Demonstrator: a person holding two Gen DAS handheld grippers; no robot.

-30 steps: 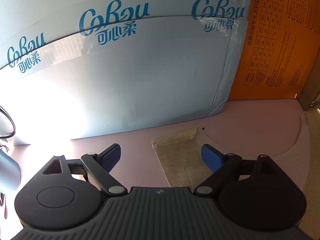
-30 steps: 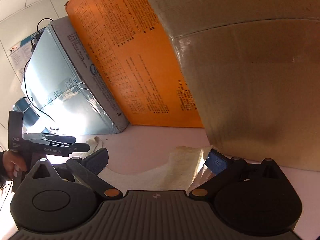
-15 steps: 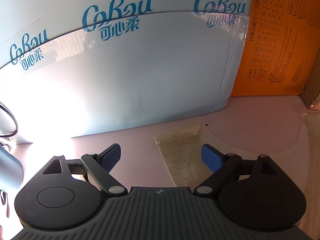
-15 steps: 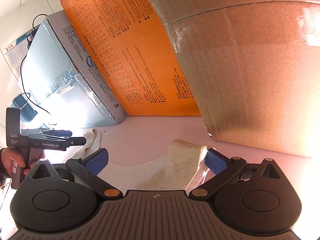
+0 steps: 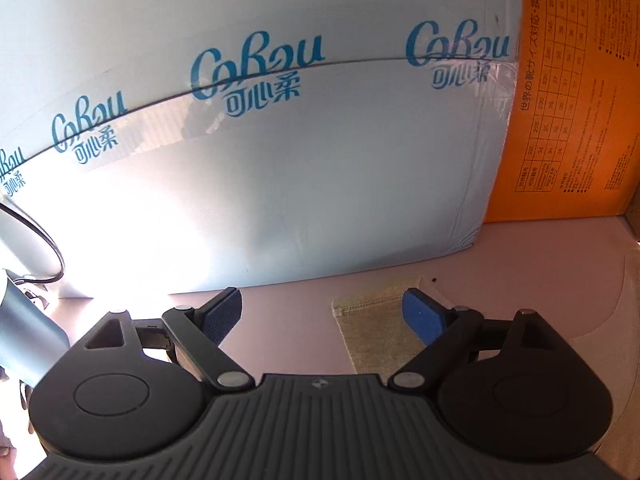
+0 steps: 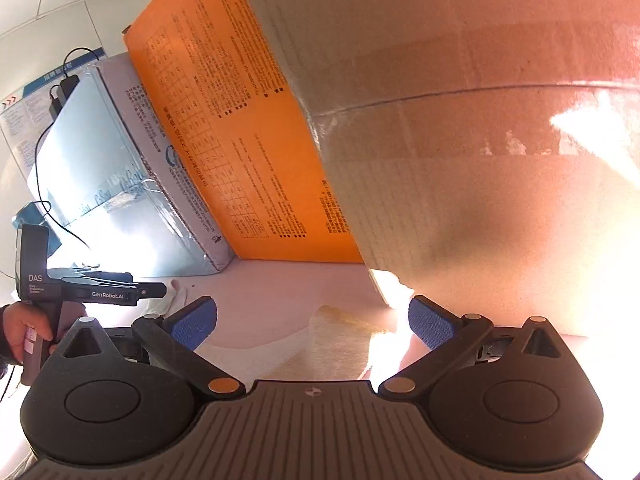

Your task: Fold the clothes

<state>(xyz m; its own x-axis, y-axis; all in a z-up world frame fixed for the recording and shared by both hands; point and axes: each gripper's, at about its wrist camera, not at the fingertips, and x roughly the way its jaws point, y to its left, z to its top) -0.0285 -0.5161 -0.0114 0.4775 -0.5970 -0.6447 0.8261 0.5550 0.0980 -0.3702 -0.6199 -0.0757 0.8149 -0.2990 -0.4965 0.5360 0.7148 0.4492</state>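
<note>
A beige garment lies flat on the pink table. In the left wrist view its stitched hem corner (image 5: 376, 320) lies between the fingers, nearer the right pad. My left gripper (image 5: 322, 314) is open and empty just above it. In the right wrist view another corner of the garment (image 6: 340, 344) lies between the fingers. My right gripper (image 6: 312, 324) is open and empty above it. The left gripper also shows in the right wrist view (image 6: 92, 292), held by a hand at the far left.
A pale blue printed box (image 5: 280, 160) stands close behind the garment. An orange box (image 6: 240, 152) and a brown cardboard box (image 6: 480, 160) stand beside it, very near the right gripper. A black cable (image 5: 44, 240) hangs at the left.
Both grippers have tilted and shifted slightly over the garment corners. The right view has swung up toward the cardboard box. Both stay open.
</note>
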